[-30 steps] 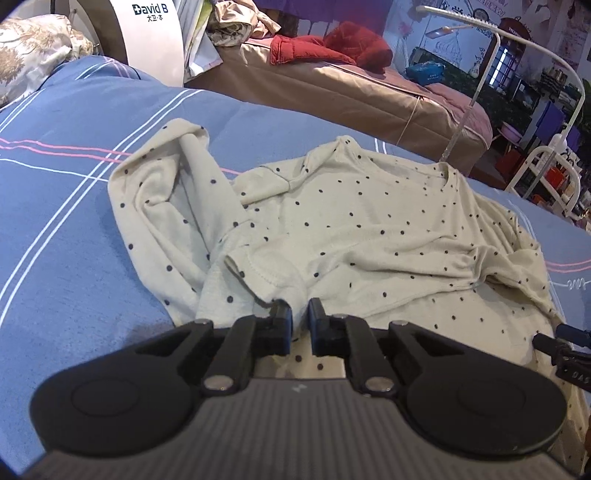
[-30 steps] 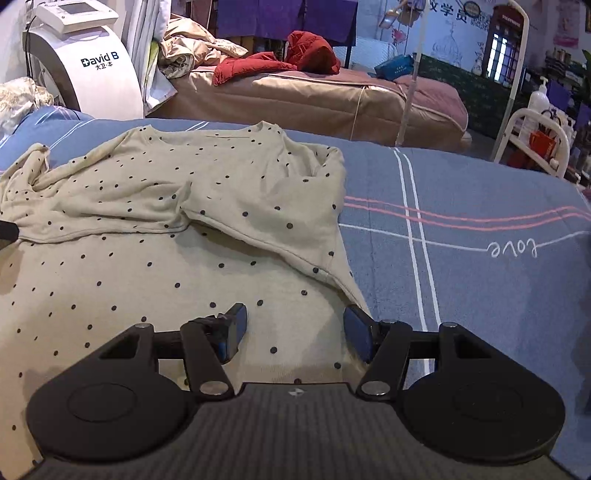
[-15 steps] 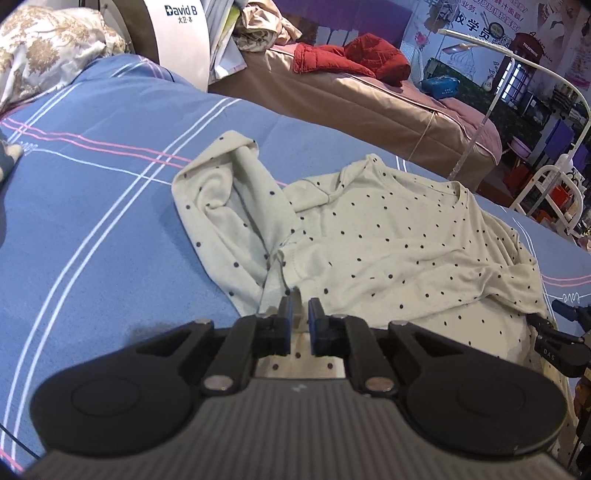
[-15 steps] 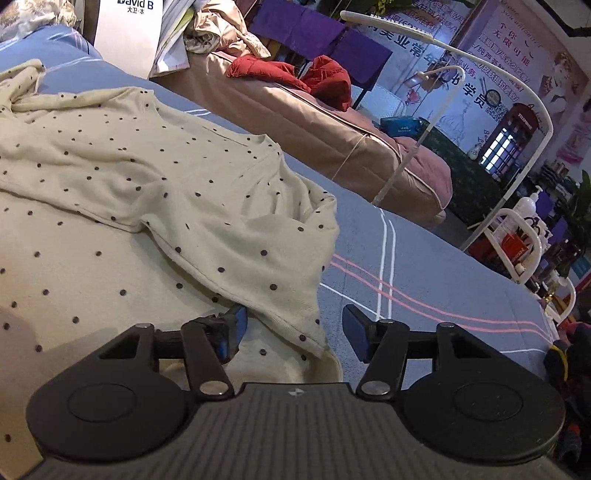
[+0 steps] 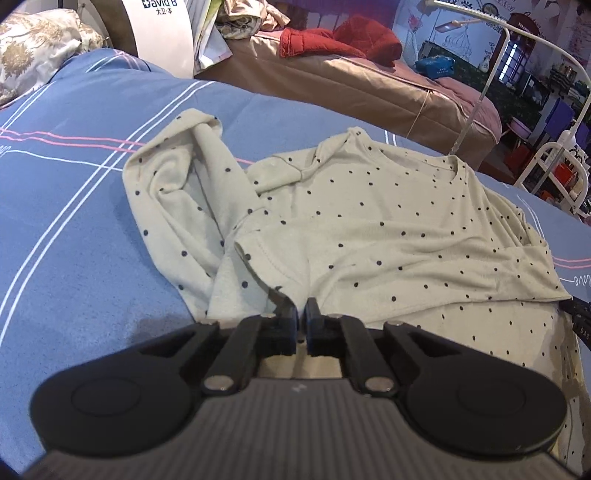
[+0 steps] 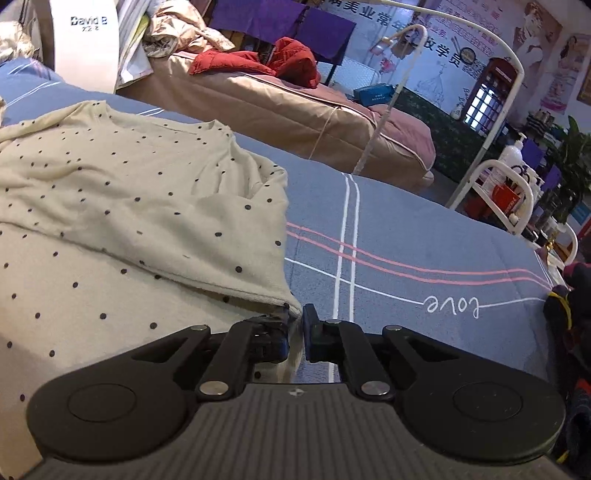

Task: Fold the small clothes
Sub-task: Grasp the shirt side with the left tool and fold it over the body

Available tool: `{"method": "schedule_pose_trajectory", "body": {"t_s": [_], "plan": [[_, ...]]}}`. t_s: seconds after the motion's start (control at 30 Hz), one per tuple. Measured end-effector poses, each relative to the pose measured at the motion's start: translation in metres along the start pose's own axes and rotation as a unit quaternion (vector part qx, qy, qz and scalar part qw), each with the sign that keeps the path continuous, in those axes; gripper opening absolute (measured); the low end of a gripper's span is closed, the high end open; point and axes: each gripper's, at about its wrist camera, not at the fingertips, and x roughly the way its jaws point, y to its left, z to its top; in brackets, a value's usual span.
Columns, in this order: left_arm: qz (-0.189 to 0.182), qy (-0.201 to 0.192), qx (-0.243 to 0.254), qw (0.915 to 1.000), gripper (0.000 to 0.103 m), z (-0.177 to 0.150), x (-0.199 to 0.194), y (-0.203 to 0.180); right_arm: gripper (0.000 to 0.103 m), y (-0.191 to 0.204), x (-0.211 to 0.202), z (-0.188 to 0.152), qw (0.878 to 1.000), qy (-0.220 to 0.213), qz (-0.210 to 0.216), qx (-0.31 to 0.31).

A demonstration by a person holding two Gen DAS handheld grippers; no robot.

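A cream shirt with dark dots (image 5: 369, 229) lies crumpled on the blue striped bedcover (image 5: 74, 221), one sleeve bunched at its left. My left gripper (image 5: 301, 310) is at the shirt's near left hem, shut on a fold of the fabric. In the right wrist view the shirt (image 6: 129, 192) fills the left half, its upper layer folded over the lower. My right gripper (image 6: 295, 314) is at the near right corner of that upper layer. Its jaws are closing, nearly together, with the corner of cloth pinched between them. Its dark tip (image 5: 580, 314) shows at the left view's right edge.
A brown massage bed with a red garment (image 5: 343, 37) stands behind the blue bedcover (image 6: 406, 229). A white machine (image 5: 162, 33) and a patterned pillow (image 5: 33, 55) are at the back left. A white lamp stand (image 6: 480, 155) and a trolley (image 6: 517, 199) stand at the right.
My right gripper's jaws went from wide open to nearly together on the shirt's corner, and its view swung right. The left gripper drew back, then returned, still at the hem.
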Motion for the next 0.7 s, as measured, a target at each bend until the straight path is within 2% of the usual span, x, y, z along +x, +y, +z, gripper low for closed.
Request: {"method": "schedule_pose_trajectory", "body": {"t_s": [0.07,0.13,0.2,0.23,0.27,0.33,0.4,0.5,0.6,0.67,0.7], "plan": [[0.003,0.000,0.004,1.0000,0.004,-0.001,-0.007,0.003,0.012,-0.008,0.003,-0.003,1.000,0.008,-0.003,0.017],[0.007,0.013,-0.001,0.9999,0.004,-0.003,-0.008,0.011,0.012,-0.013,0.008,-0.009,0.999,0.020,0.014,0.036],[0.011,0.034,-0.005,0.9994,0.004,-0.011,-0.003,0.020,0.016,-0.011,0.010,-0.013,0.999,0.020,0.028,0.024],[0.010,0.040,-0.006,0.9991,0.004,-0.015,-0.001,0.022,0.030,-0.009,0.007,-0.014,1.000,0.015,0.018,0.010],[0.011,0.042,-0.007,0.9990,0.004,-0.017,-0.001,0.023,0.056,-0.009,0.003,-0.014,1.000,0.016,0.002,-0.003],[0.014,0.043,-0.002,0.9990,0.005,-0.019,-0.004,0.021,0.086,-0.014,-0.007,-0.013,1.000,0.011,-0.010,0.002],[0.017,0.046,0.008,0.9988,0.005,-0.020,-0.006,0.017,0.087,-0.029,-0.021,-0.009,0.999,-0.002,0.023,0.048],[0.013,0.051,0.011,0.9986,0.006,-0.020,-0.007,0.015,0.087,-0.046,-0.035,0.008,0.989,-0.030,0.079,0.123],[0.019,0.051,0.018,0.9984,0.007,-0.022,-0.006,0.013,0.086,-0.040,-0.024,0.039,0.983,-0.040,0.124,0.128],[0.020,0.051,0.019,0.9983,0.007,-0.022,-0.005,0.012,0.081,-0.027,-0.006,0.059,0.983,-0.045,0.133,0.120],[0.021,0.050,0.020,0.9983,0.007,-0.022,-0.005,0.011,0.076,-0.021,0.006,0.069,0.982,-0.034,0.139,0.121]]}}
